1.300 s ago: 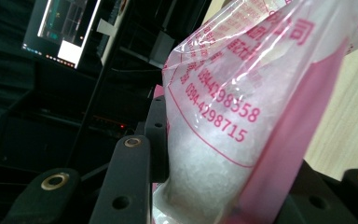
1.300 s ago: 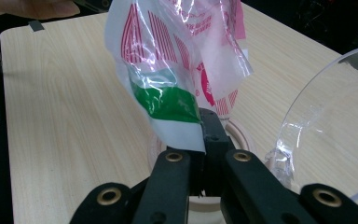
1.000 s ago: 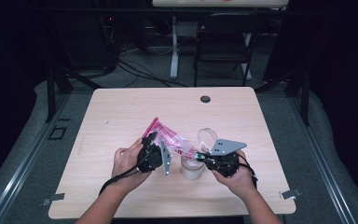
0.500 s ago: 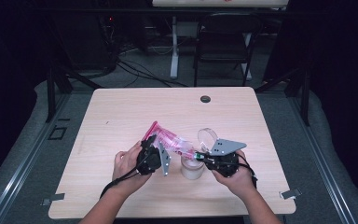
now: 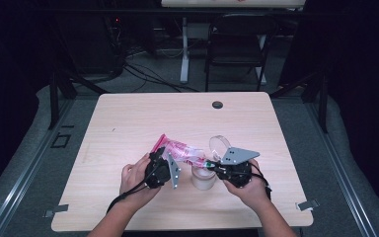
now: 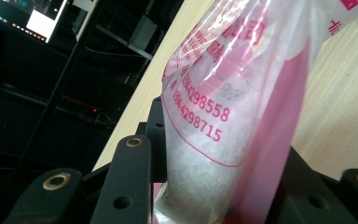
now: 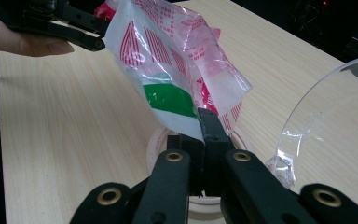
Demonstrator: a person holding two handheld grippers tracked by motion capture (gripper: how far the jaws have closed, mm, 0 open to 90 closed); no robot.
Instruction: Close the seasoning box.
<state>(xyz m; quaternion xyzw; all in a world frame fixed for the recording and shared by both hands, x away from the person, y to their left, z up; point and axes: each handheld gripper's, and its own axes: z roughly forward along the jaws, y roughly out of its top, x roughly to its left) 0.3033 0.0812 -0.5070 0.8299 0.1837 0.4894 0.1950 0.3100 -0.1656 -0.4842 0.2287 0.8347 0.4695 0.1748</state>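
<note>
Gripping one bag [image 5: 183,152] (over a cup [image 5: 203,177]), both hand-held grippers sit mid-table, edges well apart.

Bag [image 6: 223,116] ran off the top edge in left gripper view; its bottom end sat hidden between the black fingers [image 6: 126,186]. In right gripper view the shut fingers [image 7: 212,135] covered the bag's corner and much of the round container [image 7: 156,140] beneath. Clear lid [image 7: 335,121] cut off by the right edge. In high view bag print too small to read; the surface's [image 5: 128,123] near edge hidden behind forearms.
</note>
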